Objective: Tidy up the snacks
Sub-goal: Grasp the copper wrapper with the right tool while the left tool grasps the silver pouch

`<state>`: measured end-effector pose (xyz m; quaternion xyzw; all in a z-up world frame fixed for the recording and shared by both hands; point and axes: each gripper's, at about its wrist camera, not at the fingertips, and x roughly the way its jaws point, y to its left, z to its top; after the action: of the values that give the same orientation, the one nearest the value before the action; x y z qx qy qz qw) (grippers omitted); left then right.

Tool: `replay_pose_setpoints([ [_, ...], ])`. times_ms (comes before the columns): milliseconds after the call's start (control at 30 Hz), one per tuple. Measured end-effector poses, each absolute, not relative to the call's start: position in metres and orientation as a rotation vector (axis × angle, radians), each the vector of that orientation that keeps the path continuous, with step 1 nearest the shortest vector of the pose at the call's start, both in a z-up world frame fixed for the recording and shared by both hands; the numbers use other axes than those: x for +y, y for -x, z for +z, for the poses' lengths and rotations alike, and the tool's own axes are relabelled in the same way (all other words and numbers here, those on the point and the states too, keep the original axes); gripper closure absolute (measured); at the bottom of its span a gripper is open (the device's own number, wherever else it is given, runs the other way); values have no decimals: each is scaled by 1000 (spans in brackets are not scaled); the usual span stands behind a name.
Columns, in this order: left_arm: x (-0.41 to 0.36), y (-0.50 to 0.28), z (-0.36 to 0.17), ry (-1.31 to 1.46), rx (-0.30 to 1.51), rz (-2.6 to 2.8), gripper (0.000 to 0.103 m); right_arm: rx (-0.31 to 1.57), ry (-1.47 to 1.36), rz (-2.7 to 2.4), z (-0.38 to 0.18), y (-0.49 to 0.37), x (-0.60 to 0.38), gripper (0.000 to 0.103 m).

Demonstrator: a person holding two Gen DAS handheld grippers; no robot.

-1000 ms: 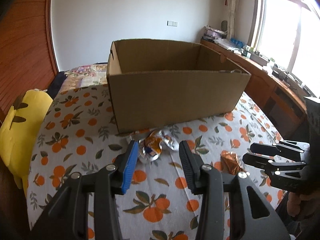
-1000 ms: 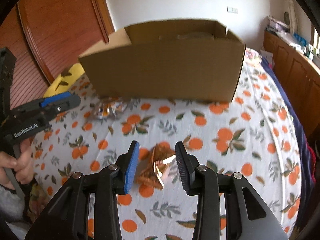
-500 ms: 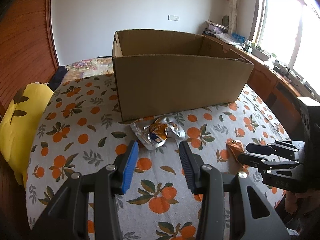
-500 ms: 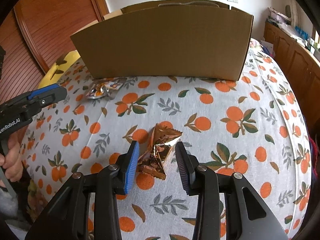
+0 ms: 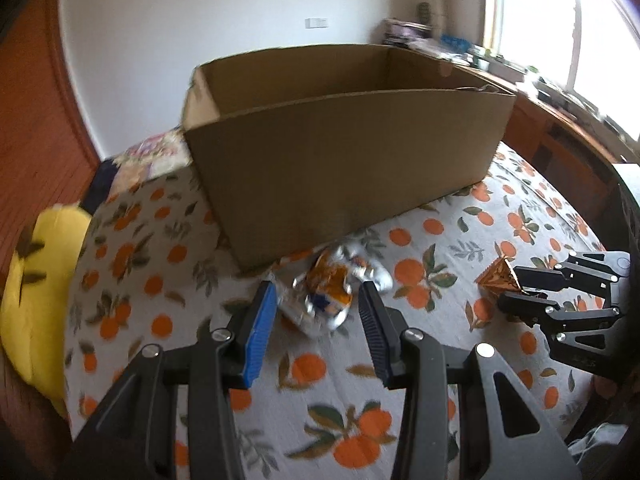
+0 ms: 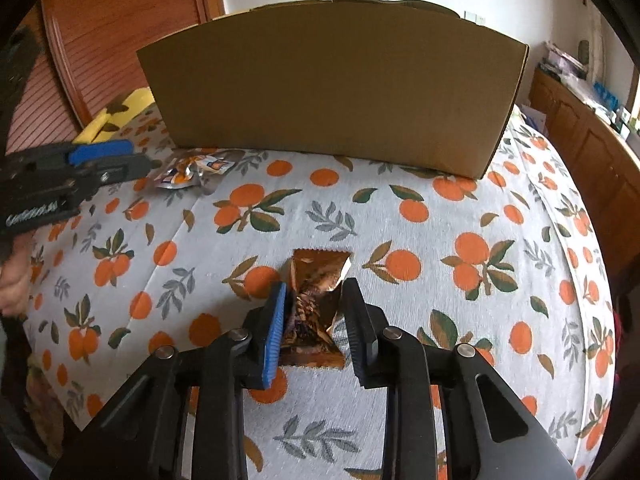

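Observation:
An open brown cardboard box (image 5: 344, 160) stands on the orange-print bed cover (image 6: 420, 240); it also shows in the right wrist view (image 6: 332, 96). A silver and orange snack packet (image 5: 330, 294) lies just in front of the box, between the tips of my open left gripper (image 5: 318, 318). It also shows in the right wrist view (image 6: 192, 170). A copper foil snack packet (image 6: 314, 304) lies on the cover between the fingers of my right gripper (image 6: 314, 314), which is narrowed around it and pinching its sides. The packet (image 5: 498, 276) and right gripper (image 5: 516, 288) show at the right of the left wrist view.
A yellow plush pillow (image 5: 32, 280) lies at the bed's left edge. A wooden wall panel (image 6: 104, 56) is on the left. A wooden counter with clutter (image 5: 560, 120) runs under the window on the right.
Both grippers moved forward and down onto their packets. The right gripper narrowed around the copper packet, which now stands crumpled between its fingers. The left gripper stayed open.

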<state>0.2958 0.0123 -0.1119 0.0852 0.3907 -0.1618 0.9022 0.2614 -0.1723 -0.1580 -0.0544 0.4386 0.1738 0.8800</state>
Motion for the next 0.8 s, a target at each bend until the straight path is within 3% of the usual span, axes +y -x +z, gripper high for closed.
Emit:
replay_pose_setpoints([
  [500, -6, -343, -134, -291, 898, -505, 60, 867, 95, 381, -160, -256, -176, 76],
  [800, -4, -335, -132, -277, 986, -592, 53, 872, 45, 408, -159, -259, -184, 76],
])
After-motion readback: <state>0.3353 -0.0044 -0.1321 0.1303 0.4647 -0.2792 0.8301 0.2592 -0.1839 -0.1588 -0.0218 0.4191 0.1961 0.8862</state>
